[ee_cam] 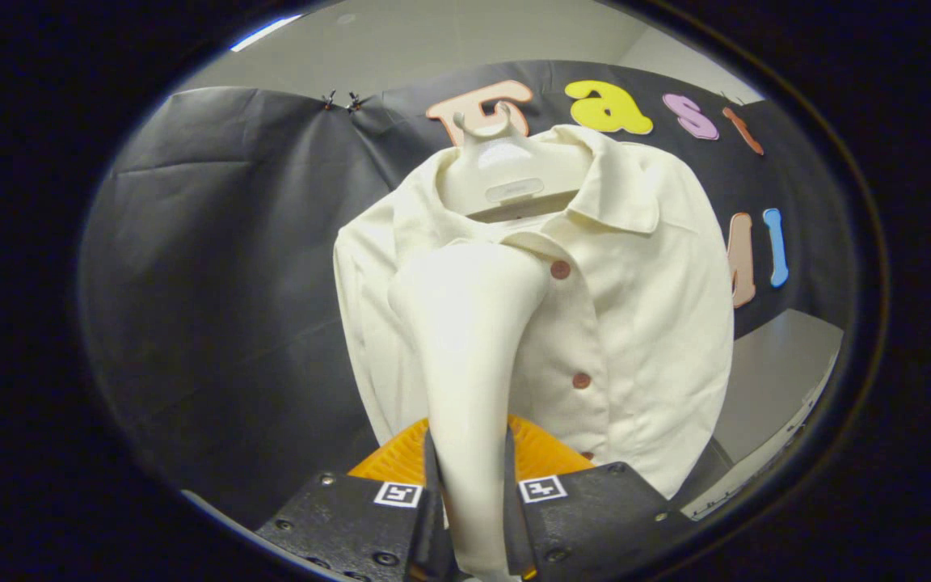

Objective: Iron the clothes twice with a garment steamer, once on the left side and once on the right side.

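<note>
- The gripper (469, 493) has both fingers clamped on the handle of the garment steamer (465, 339), one finger pressing each flank of the cream shaft.
- From that grasp the steamer rises toward 12 o'clock, widening into a broad head whose top edge lies against the chest of the shirt (595, 323).
- The head covers the shirt's placket just at 9 o'clock of the top button (560, 269); a second button (581, 380) shows lower, at 3 o'clock of the shaft.
- The cream shirt hangs on a pale hanger (506, 174), beyond the fingers, at 12 to 1 o'clock from them.
- A ribbed orange part (542, 453) sits just behind the fingers, either side of the shaft.
- A grey surface (773, 380) lies at 3 o'clock of the shirt's hem.
</note>
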A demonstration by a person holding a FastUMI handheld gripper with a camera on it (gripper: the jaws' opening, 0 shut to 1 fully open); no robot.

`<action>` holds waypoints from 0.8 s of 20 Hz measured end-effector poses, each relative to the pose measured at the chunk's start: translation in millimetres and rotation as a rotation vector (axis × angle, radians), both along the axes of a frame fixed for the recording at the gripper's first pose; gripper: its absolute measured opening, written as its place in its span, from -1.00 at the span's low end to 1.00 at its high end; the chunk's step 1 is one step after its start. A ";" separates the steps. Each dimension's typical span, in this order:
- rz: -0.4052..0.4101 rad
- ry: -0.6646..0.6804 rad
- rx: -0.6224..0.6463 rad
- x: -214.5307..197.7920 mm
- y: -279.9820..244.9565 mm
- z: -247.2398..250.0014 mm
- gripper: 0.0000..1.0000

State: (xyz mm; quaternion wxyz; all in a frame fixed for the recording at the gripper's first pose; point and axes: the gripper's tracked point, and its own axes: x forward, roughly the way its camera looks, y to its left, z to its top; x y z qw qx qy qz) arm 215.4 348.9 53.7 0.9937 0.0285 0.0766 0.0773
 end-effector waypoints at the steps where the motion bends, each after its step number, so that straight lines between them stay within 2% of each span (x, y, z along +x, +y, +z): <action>1: -0.007 0.022 -0.006 3.5 1.4 -7.7 -0.42; 8: -0.021 0.044 -0.053 25.3 4.7 -44.6 -0.41; 16: -0.043 0.162 -0.063 31.0 -9.4 -111.0 -0.41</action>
